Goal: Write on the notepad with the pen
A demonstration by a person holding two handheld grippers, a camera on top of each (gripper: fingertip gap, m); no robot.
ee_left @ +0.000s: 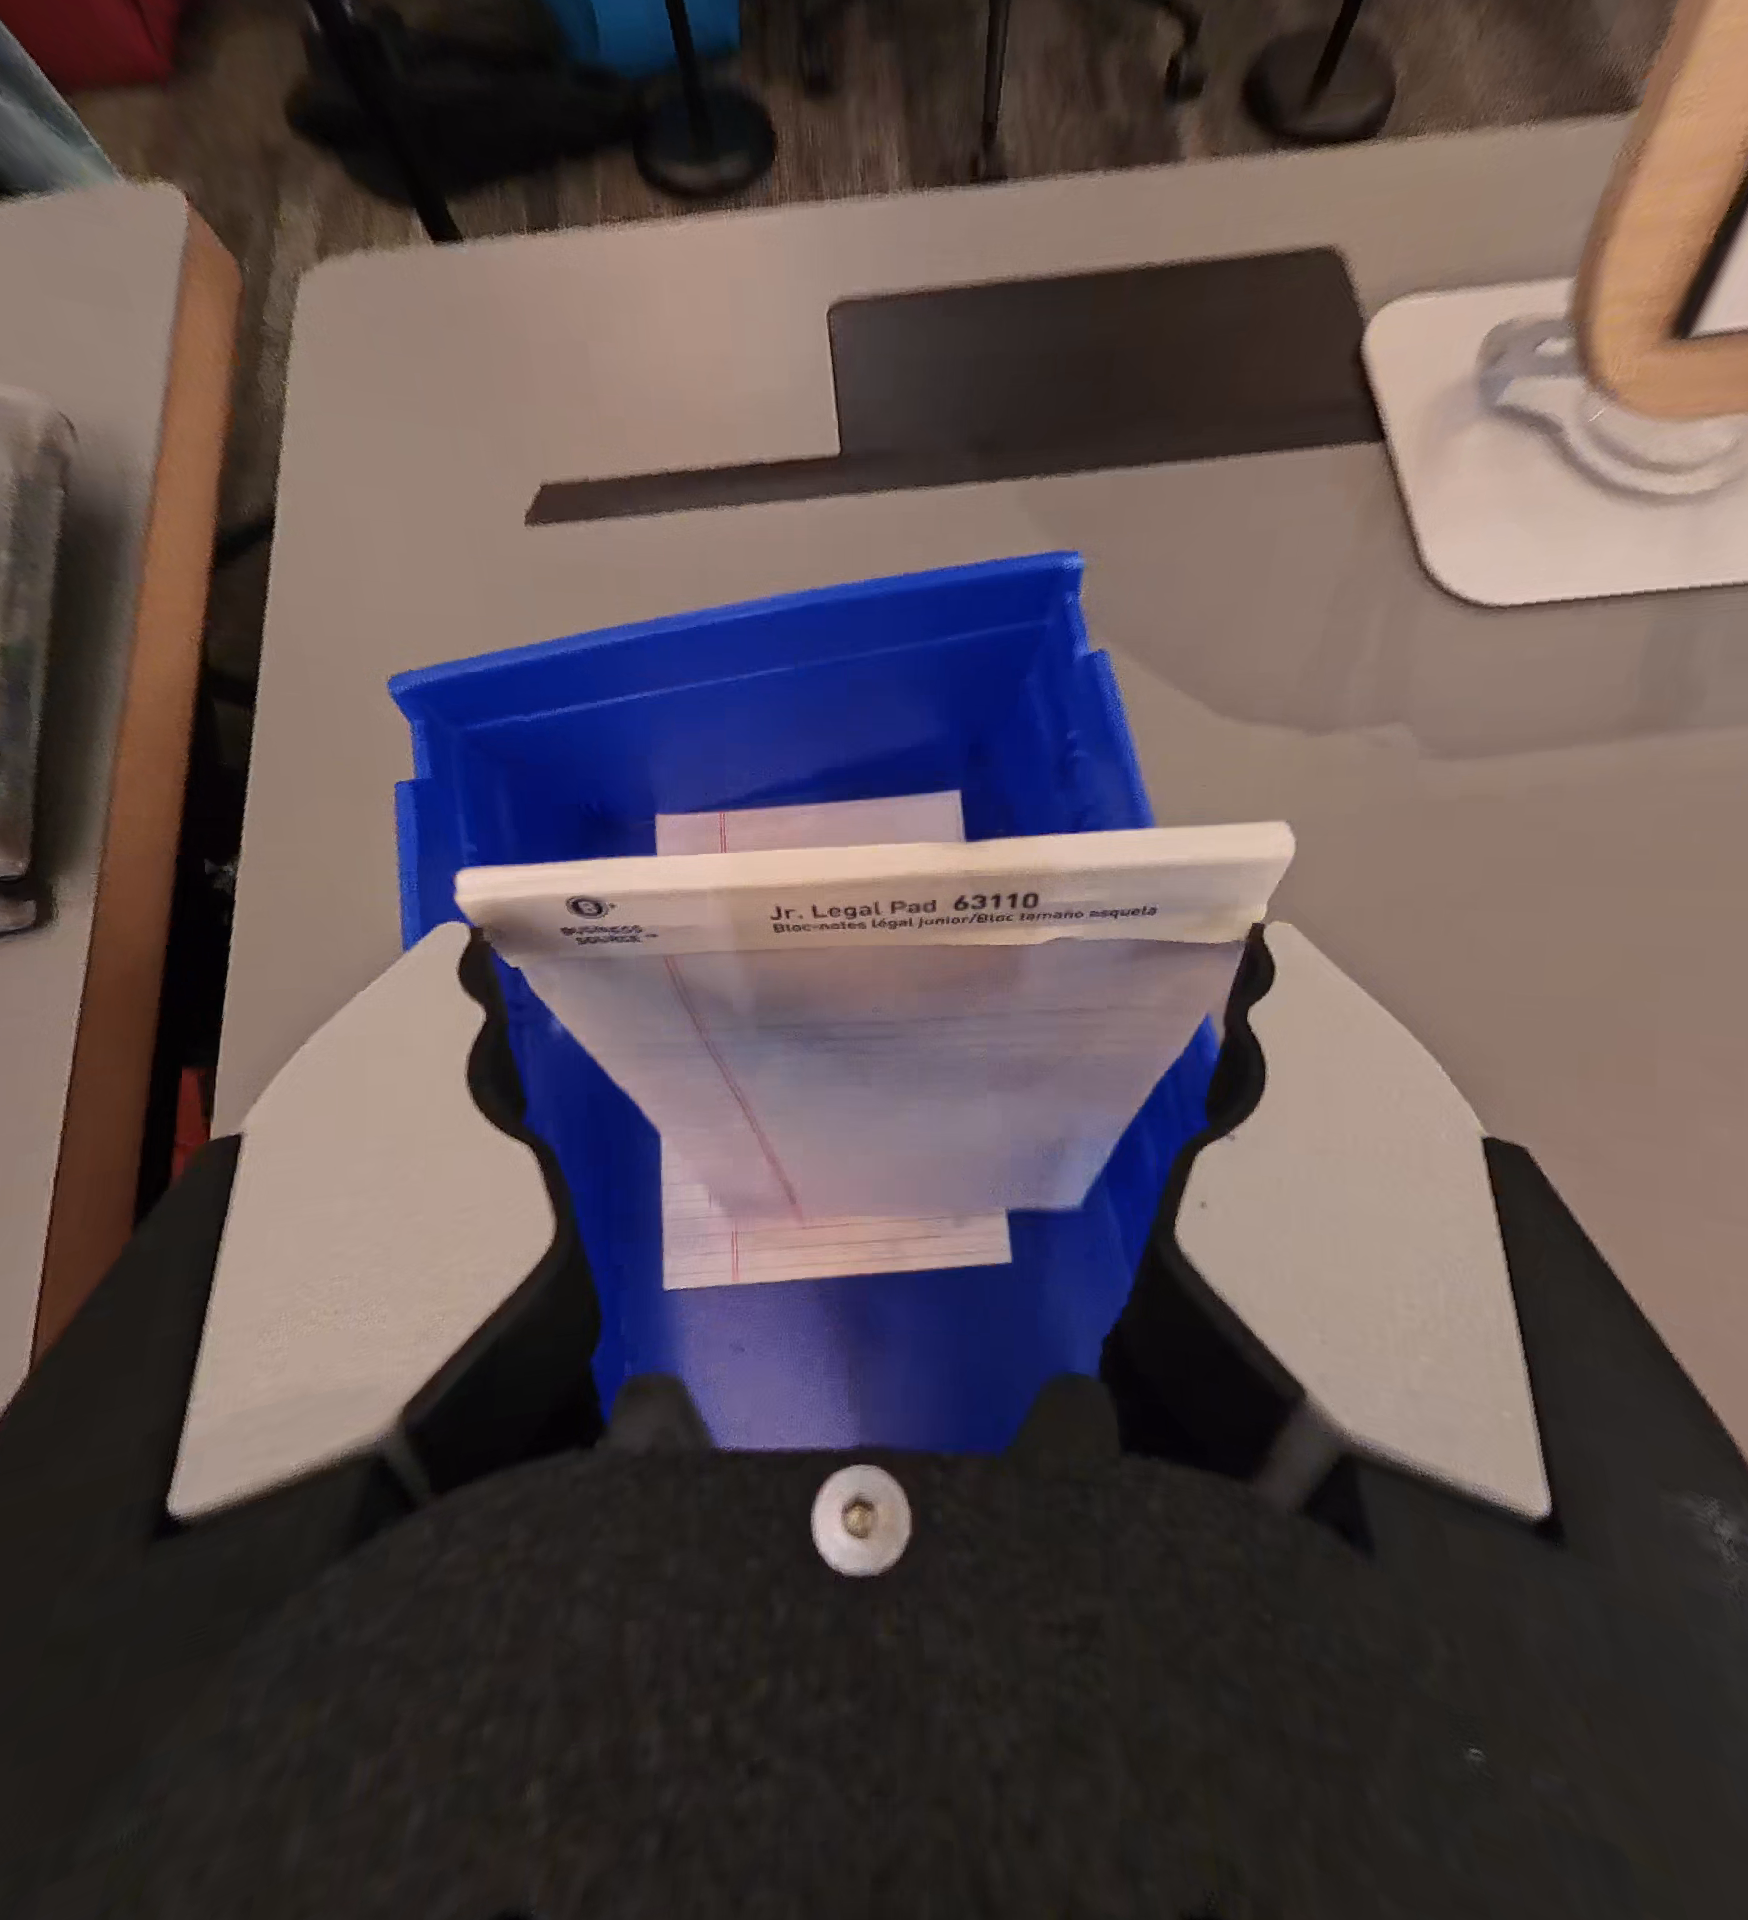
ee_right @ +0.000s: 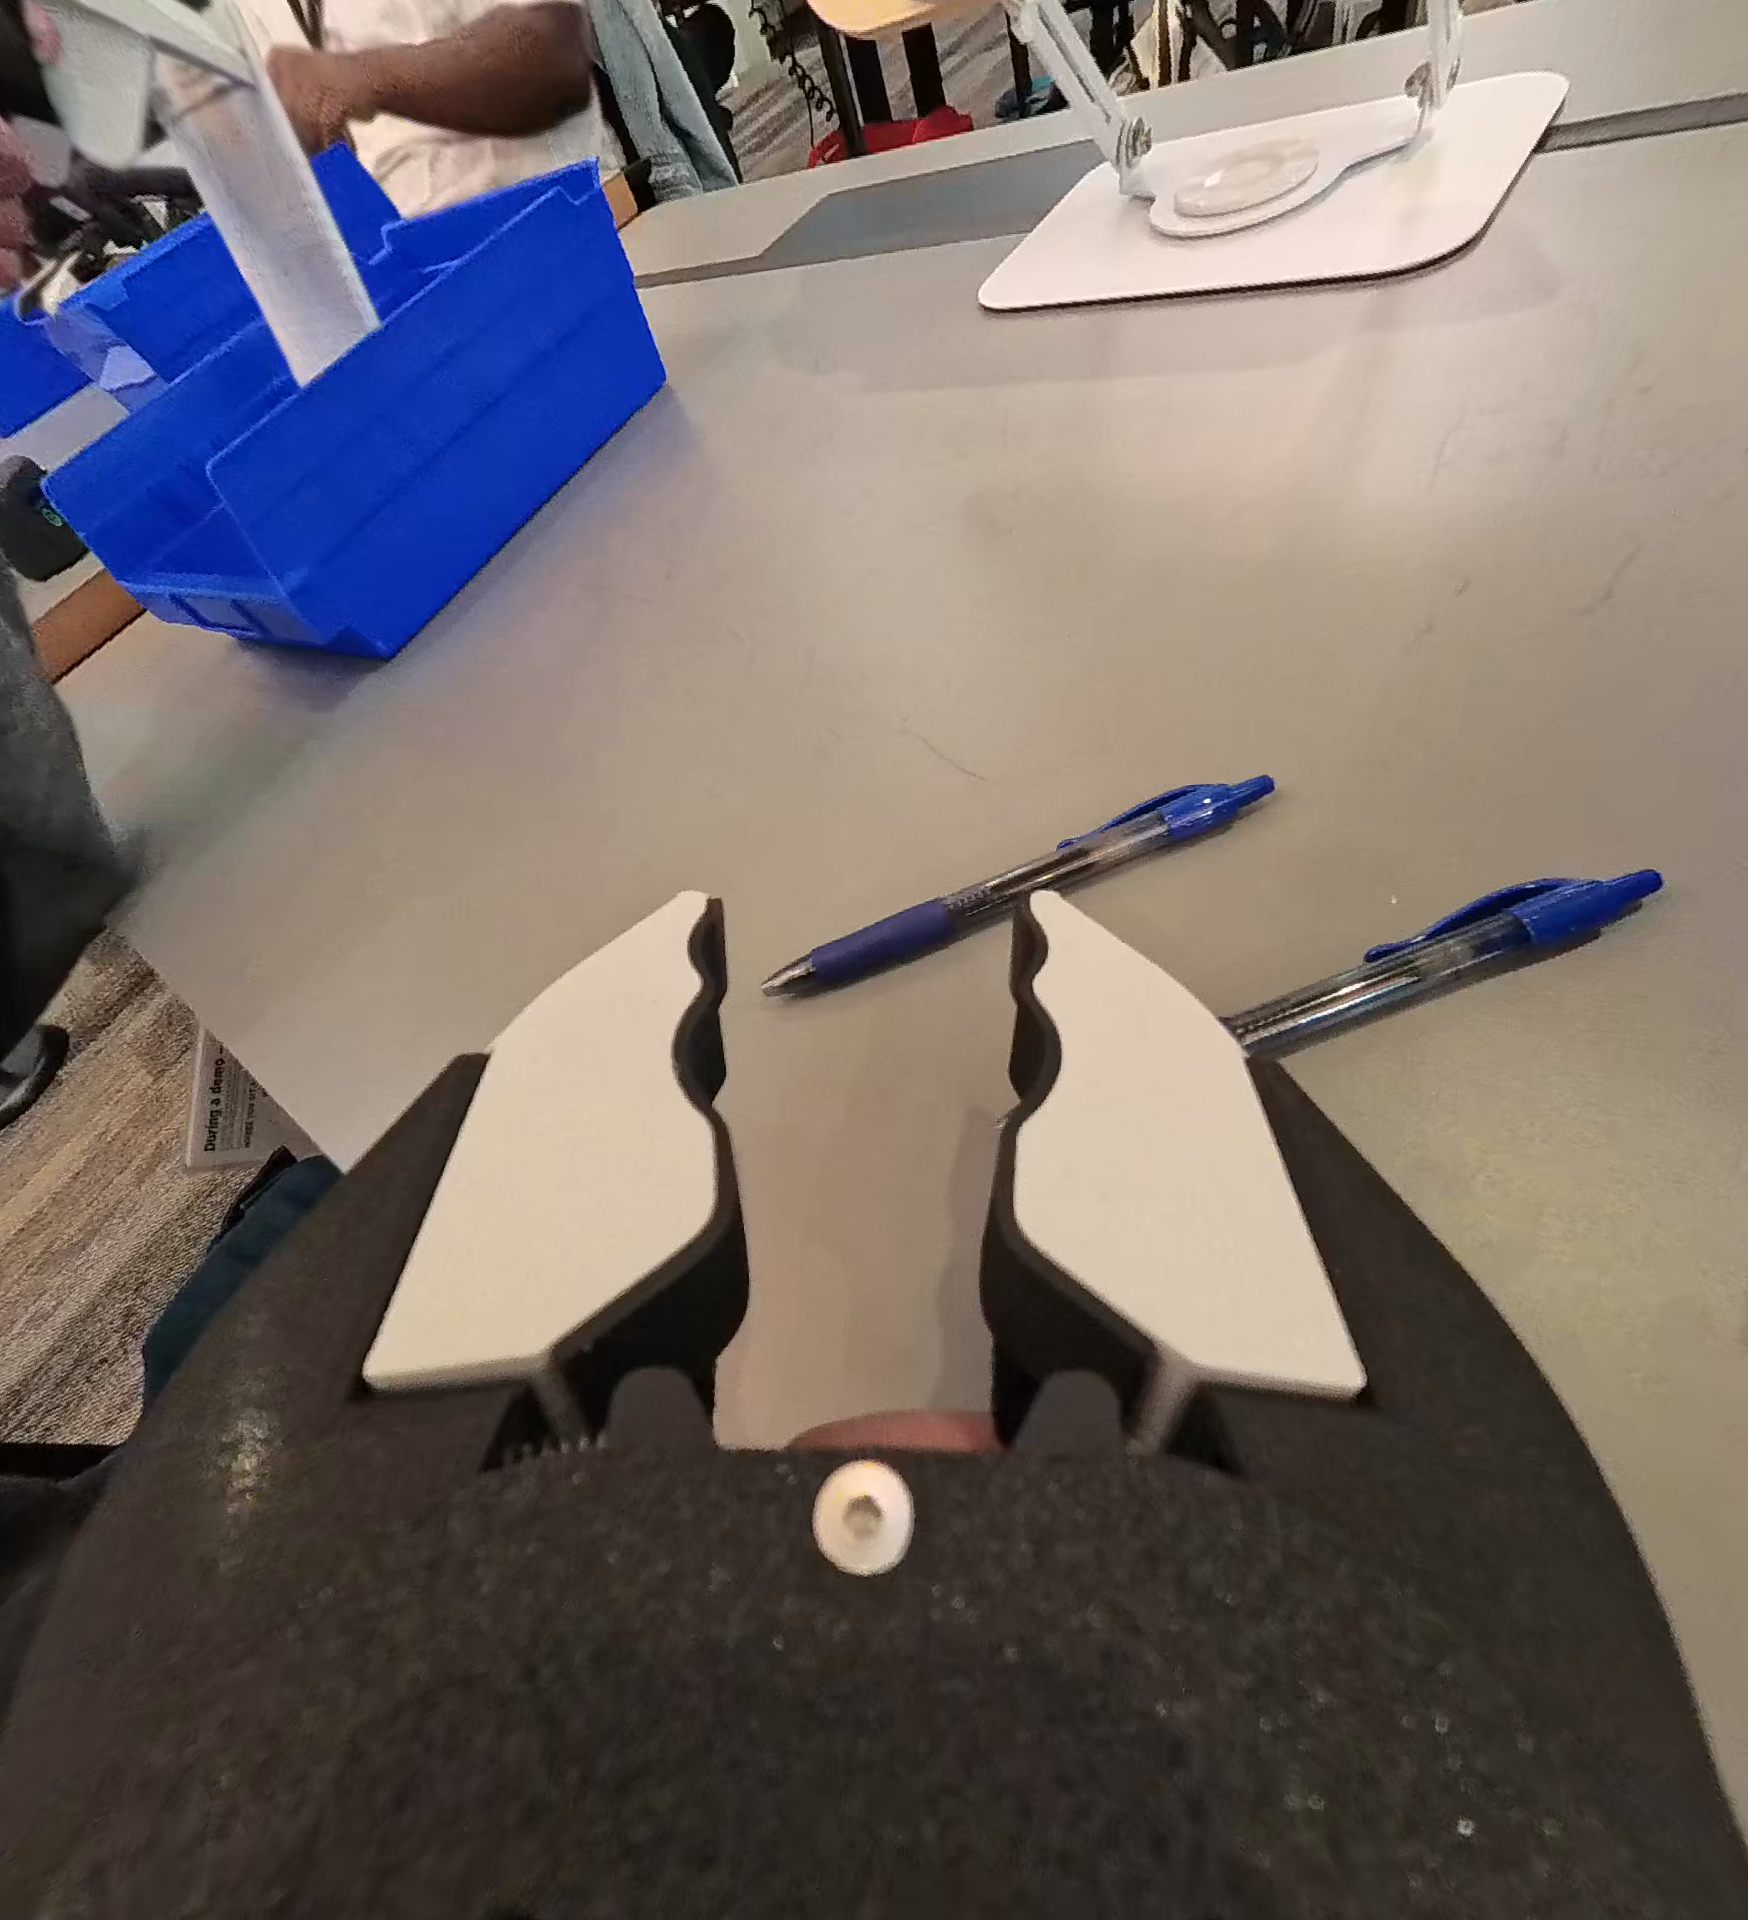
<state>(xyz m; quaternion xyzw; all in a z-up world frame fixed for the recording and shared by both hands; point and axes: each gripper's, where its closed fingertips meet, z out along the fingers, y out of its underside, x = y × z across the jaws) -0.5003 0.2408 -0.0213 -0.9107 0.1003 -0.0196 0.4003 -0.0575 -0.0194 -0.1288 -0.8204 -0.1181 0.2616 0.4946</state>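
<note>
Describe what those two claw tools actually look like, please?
Both match. The left gripper and right gripper each have a rough black body with one pale screw in the middle, and two flat light-grey fingers lined inside with wavy black pads. No cables or sleeves show.

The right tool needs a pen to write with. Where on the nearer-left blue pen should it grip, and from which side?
Grip the left pen at its dark blue rubber sleeve, coming down from above with the right tool open. It lies flat on the grey table, tip pointing left, so the fingers should straddle the barrel crosswise.
</note>
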